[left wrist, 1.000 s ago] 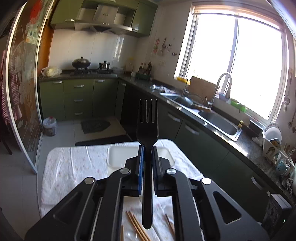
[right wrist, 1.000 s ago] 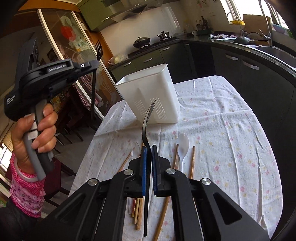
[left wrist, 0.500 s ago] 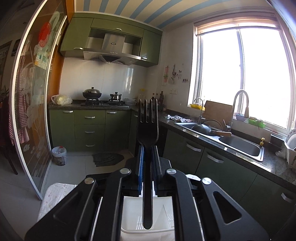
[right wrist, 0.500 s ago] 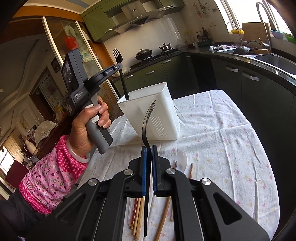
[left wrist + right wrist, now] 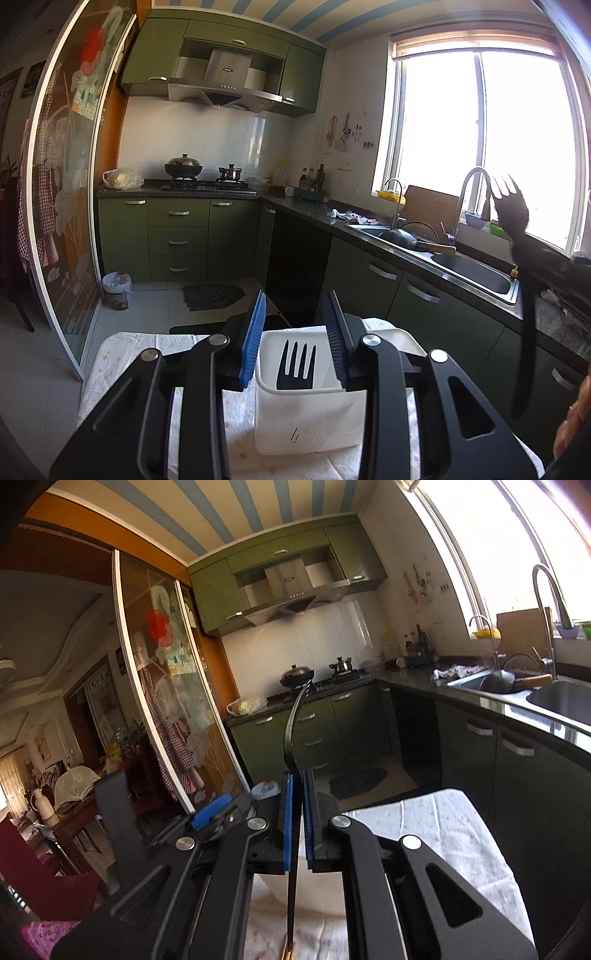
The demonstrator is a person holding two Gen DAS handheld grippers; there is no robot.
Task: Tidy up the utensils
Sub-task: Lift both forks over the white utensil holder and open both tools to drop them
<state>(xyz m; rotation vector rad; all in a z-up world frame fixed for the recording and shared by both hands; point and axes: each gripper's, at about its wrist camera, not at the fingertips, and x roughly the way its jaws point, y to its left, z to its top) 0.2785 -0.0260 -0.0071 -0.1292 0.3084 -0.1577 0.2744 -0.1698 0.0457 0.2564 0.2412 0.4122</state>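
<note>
Left gripper [image 5: 295, 339] wide apart above binned fork [image 5: 296, 363] — right gripper [image 5: 298, 814] clamping second fork [image 5: 291, 734].

The left wrist camera is looking forward along its gripper [image 5: 295, 339], sitting close above the white holder [image 5: 306, 417] on the tabletop [image 5: 122, 354] and facing the stove [image 5: 207, 182], with the sink [image 5: 469, 269] and window [image 5: 480, 147] lying to its right. The right wrist camera is riding just behind its own gripper [image 5: 297, 819], tilting upward toward the striped ceiling [image 5: 258, 513] and the same stove [image 5: 325, 681], from farther right. Both views are sharing the green cabinets [image 5: 177, 240], range hood [image 5: 221, 92], sink [image 5: 557, 698] and tabletop [image 5: 443, 823]. Each view is also catching the other gripper at its edge.
</note>
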